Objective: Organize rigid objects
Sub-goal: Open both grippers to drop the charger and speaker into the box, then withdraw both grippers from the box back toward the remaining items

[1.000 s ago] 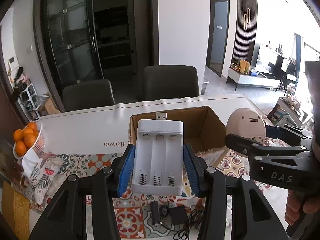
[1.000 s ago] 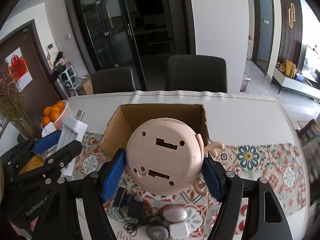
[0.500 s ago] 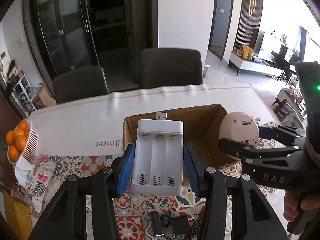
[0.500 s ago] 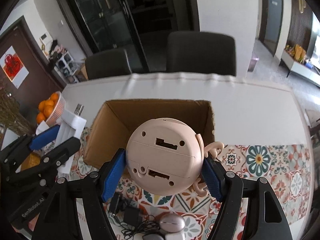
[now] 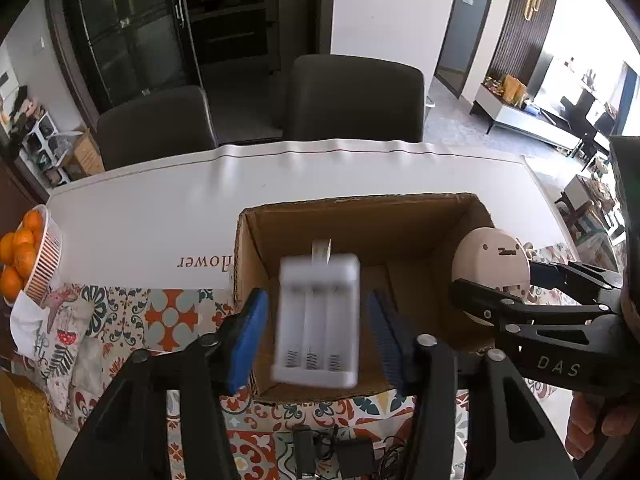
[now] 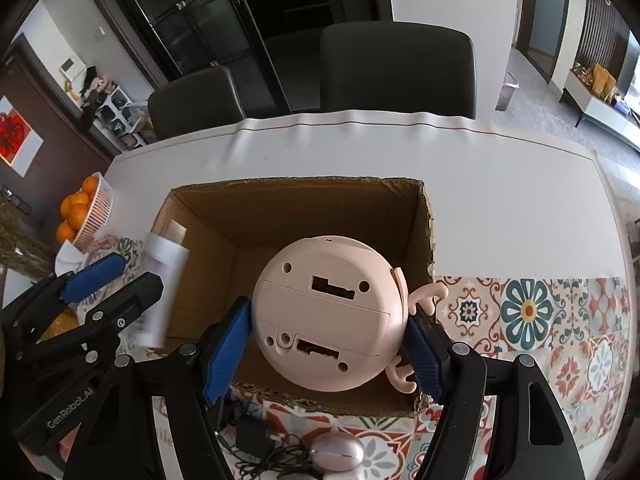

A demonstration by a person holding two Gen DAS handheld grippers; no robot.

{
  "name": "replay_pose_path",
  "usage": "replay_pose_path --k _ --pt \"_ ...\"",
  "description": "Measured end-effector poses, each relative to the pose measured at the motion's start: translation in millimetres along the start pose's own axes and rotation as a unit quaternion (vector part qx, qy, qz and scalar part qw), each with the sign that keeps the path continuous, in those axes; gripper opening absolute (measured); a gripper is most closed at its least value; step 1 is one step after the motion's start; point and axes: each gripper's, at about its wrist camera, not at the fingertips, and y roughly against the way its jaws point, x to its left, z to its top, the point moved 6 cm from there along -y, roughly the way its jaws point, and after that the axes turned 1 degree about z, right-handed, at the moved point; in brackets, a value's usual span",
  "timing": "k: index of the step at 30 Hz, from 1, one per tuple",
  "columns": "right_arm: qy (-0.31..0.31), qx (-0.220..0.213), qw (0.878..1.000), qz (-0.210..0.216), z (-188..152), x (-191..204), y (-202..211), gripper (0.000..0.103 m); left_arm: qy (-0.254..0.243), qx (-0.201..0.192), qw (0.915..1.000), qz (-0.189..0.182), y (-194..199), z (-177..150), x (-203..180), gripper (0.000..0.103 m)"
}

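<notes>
left hand-held gripper (image 5: 316,336) jaws opening, blue pads clear of the white 3-slot battery charger (image 5: 316,320), which is blurred and loose between them, over the open cardboard box (image 5: 360,216). right hand-held gripper (image 6: 326,344) clenched on the round pink toy (image 6: 328,312), underside facing the camera, just above the box's near right part. box interior looks bare brown cardboard. box sits on the surface (image 6: 500,184), a white top with a patterned tile-print mat (image 6: 528,312) along the near side. basket of oranges (image 5: 28,256) at the surface's far left edge. near edge below the box: black adapter with tangled cable (image 6: 256,440) and a silver mouse (image 6: 336,452). 2 dark chairs (image 5: 356,96) behind the surface, dark glass-door cabinet (image 5: 132,20) beyond, white wall, bright living area to the right.
</notes>
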Motion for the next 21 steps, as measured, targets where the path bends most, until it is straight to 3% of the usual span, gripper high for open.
replay_pose_path --k 3,10,13,21 --pt "0.002 0.001 1.0 0.002 -1 2 -3 0.072 0.003 0.0 1.0 0.001 -1 0 4 0.063" --pt "0.004 0.0 1.0 -0.013 -2 4 2 0.076 0.015 -0.014 0.9989 0.042 12 -4 16 0.076" --pt "0.005 -0.017 0.999 -0.028 -3 5 13 0.078 0.014 -0.027 0.9979 0.057 23 -5 18 0.083" --pt "0.027 -0.083 0.992 -0.088 -15 11 62 0.078 0.01 -0.062 0.9952 0.075 56 -16 19 0.088"
